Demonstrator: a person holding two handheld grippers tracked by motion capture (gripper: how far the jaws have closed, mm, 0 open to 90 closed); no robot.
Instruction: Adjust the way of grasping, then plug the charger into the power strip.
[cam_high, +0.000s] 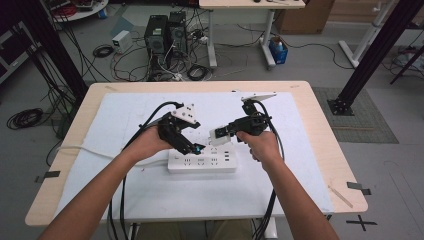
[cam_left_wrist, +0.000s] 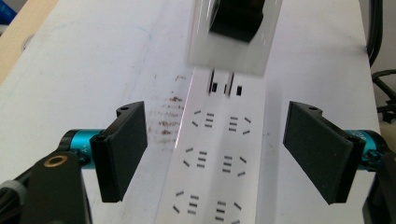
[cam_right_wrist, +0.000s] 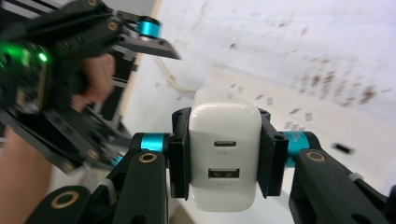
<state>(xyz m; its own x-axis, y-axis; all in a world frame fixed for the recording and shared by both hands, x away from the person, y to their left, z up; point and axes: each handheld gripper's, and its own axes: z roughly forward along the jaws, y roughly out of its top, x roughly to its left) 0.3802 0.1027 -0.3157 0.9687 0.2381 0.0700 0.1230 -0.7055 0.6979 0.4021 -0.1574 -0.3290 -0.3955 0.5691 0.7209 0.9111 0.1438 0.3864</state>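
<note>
A long white plastic power strip (cam_high: 202, 162) lies flat on the white sheet (cam_high: 125, 190) that covers the pale wooden counter (cam_high: 330, 145), near the middle and a bit to the near side. The left claw (cam_high: 196, 148) hangs just over the left part of the strip. Its two black pads (cam_left_wrist: 122, 149) are spread apart with nothing between them, and the strip's rows of holes show below in the left gripper view. The right claw (cam_high: 216, 136) is just to the right of it. It is clenched on a small white boxy charger plug (cam_right_wrist: 224, 154), one pad on each side. The charger sits right above the far edge of the strip, between the two claws, with its metal prongs (cam_left_wrist: 219, 84) at the holes.
</note>
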